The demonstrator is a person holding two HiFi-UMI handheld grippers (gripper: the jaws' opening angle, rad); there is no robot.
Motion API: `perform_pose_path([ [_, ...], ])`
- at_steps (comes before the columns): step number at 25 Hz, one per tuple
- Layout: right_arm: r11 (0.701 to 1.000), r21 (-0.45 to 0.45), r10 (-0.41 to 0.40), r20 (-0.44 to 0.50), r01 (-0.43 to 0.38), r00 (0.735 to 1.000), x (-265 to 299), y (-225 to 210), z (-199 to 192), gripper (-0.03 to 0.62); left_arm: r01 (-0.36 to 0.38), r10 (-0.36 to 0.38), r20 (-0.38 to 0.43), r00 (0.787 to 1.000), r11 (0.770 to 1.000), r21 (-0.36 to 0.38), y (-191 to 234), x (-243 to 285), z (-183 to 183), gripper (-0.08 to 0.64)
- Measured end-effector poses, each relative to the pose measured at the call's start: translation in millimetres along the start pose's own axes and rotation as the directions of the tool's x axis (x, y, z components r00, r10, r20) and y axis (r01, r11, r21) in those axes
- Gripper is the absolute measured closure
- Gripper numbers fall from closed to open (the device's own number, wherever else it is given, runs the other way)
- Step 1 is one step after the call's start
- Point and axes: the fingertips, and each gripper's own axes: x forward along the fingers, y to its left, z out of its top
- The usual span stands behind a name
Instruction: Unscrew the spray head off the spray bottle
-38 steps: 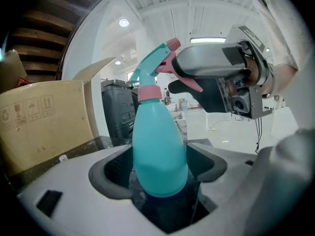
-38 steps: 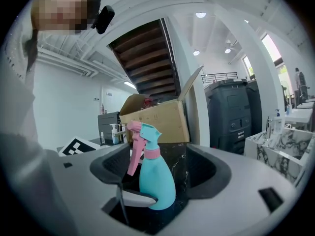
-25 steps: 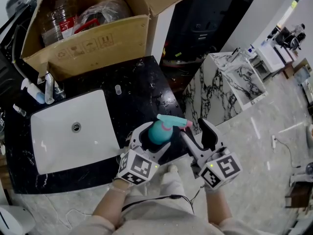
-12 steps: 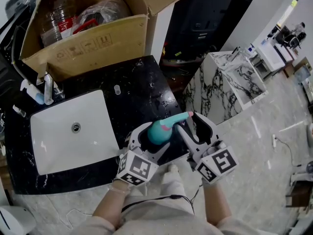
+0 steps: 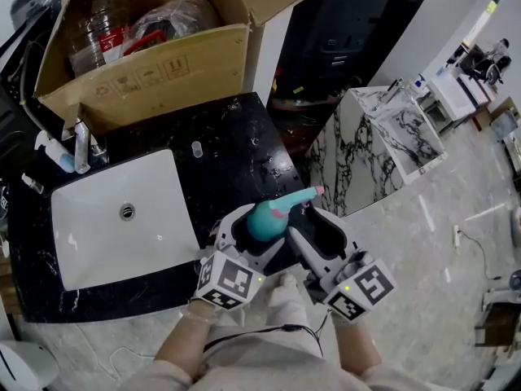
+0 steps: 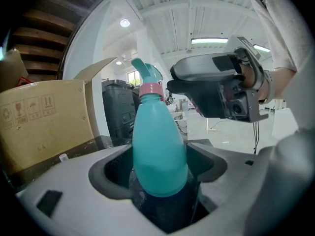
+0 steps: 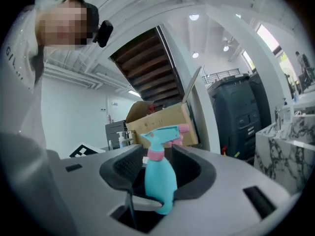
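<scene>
A teal spray bottle (image 5: 262, 221) with a pink collar (image 6: 150, 89) and a teal spray head (image 5: 295, 197) stands upright above the counter's front edge. My left gripper (image 5: 254, 228) is shut on the bottle's body (image 6: 158, 151). My right gripper (image 5: 308, 223) reaches in from the right at neck height. In the right gripper view the collar (image 7: 155, 154) and the spray head (image 7: 160, 134) sit between its jaws (image 7: 157, 171). Those jaws are closing, with a small gap still showing beside the collar.
A black marble counter (image 5: 232, 141) holds a white sink (image 5: 89, 235) with a faucet (image 5: 80, 145). An open cardboard box (image 5: 146, 68) with a plastic bottle stands at the back. A white marble block (image 5: 383, 137) stands to the right on the pale floor.
My right gripper has moved left to the bottle's top and its jaws have narrowed around the spray head. The left gripper and the bottle have stayed put.
</scene>
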Motion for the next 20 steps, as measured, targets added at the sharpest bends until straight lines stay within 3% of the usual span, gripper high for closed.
perform_pose_path([
  [2, 0.998, 0.063, 0.027, -0.029, -0.025, 0.999, 7, 6, -10, 0.405, -0.001, 0.001, 0.000, 1.000, 1.000, -0.001, 0, 0, 0, 0.216],
  [5, 0.994, 0.114, 0.007, -0.055, -0.001, 0.998, 17, 7, -17, 0.402, 0.002, -0.002, 0.001, 1.000, 1.000, -0.002, 0, 0, 1, 0.216],
  [10, 0.994, 0.108, -0.010, -0.058, 0.017, 0.998, 32, 6, -17, 0.370, 0.000, 0.000, 0.001, 1.000, 1.000, 0.000, 0, 0, 0, 0.216],
  [20, 0.996, 0.083, -0.031, -0.041, 0.034, 0.999, 41, 3, -9, 0.398, 0.000, 0.000, 0.000, 1.000, 1.000, 0.002, -1, 0, 1, 0.216],
])
